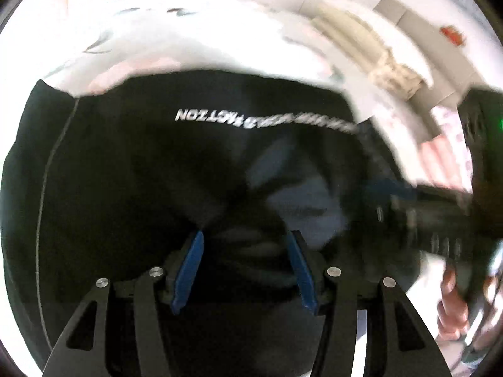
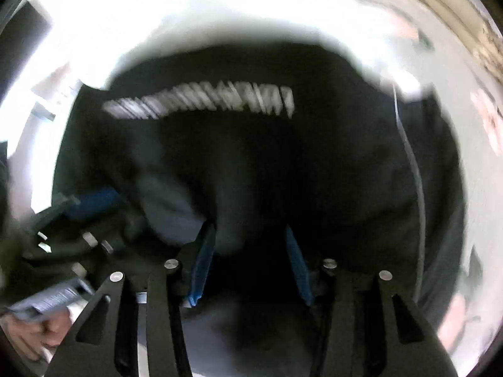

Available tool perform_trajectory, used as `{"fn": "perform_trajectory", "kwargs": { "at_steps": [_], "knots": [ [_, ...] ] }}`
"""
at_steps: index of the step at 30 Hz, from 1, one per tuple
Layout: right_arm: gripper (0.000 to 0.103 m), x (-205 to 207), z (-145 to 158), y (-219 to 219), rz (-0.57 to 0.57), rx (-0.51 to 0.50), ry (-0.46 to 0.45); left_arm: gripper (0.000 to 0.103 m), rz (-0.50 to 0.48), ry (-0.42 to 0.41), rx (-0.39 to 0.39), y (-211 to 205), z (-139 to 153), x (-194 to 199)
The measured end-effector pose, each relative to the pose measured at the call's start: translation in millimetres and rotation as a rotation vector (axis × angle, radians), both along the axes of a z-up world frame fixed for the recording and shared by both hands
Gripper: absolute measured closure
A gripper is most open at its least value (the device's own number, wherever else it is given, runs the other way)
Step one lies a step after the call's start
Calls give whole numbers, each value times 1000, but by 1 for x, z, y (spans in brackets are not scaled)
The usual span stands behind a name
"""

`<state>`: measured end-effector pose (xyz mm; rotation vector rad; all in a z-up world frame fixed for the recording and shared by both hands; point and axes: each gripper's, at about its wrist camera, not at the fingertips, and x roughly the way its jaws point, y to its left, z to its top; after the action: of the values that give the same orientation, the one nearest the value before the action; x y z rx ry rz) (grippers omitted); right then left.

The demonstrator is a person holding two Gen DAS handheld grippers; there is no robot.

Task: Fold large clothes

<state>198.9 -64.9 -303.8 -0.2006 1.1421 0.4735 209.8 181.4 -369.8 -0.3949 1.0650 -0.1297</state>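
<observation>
A large black garment (image 1: 132, 169) with white lettering lies on a white patterned bed cover (image 1: 188, 40) and fills both views. My left gripper (image 1: 245, 238) is open, its blue pads spread, with bunched black fabric between and under them. My right gripper (image 2: 248, 232) is also open over the same garment (image 2: 283, 157), fabric lying between its pads. The right gripper shows blurred at the right of the left wrist view (image 1: 433, 220). The left gripper shows blurred at the left of the right wrist view (image 2: 88, 207). Both views are motion-blurred.
The white bed cover (image 2: 220, 9) with faint pink and grey print surrounds the garment. A beige folded cloth pile (image 1: 361, 40) lies at the back right. A dark box with a green light (image 1: 484, 125) stands at the right. The person's hand (image 1: 452, 308) holds the right gripper.
</observation>
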Motion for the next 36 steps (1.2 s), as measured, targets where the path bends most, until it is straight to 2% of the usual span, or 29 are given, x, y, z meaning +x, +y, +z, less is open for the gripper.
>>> {"fn": "perform_trajectory", "kwargs": {
  "at_steps": [1,3,5,7,9,11,13,15,17,19,21,24,25,28,32,34,36],
  "knots": [
    [52,3,12,4,5,2,-42,46,7,-14,-22,-1,6,-4],
    [52,19,18,13,15,41,-62,46,19,-26,-33,-5,11,-11],
    [52,40,3,23,-8,20,-52,46,7,-10,-29,-11,5,-11],
    [52,62,-36,33,-36,-15,50,46,13,30,15,-24,-15,-9],
    [52,72,-62,34,-60,22,110,46,21,32,27,-25,-31,-7],
    [53,67,-61,34,-55,29,105,46,39,38,0,-21,-37,-3],
    [53,65,-58,34,-38,22,99,46,43,42,-11,-20,-32,-2],
    [52,66,-51,24,-30,59,106,46,23,36,-20,-19,-25,-5],
    [48,61,-33,5,-28,123,121,46,9,33,-22,-12,-13,-14],
    [33,42,-7,-21,-40,183,96,45,18,35,-10,-2,-2,-23],
    [16,28,12,-51,-64,174,53,45,48,47,-11,21,9,-32],
    [14,10,22,-98,-107,102,14,32,127,65,40,58,18,-43],
    [14,5,22,-113,-123,78,13,31,159,59,69,70,20,-47],
    [14,-4,8,-159,-175,55,69,27,267,78,93,113,18,-56],
    [14,-5,-22,-201,-235,128,172,27,296,144,4,155,-13,-59],
    [13,-4,-33,-216,-258,226,226,27,298,185,-97,171,-37,-55],
    [10,3,-44,-224,-271,308,277,27,291,192,-248,185,-57,-54]
  ]
}}
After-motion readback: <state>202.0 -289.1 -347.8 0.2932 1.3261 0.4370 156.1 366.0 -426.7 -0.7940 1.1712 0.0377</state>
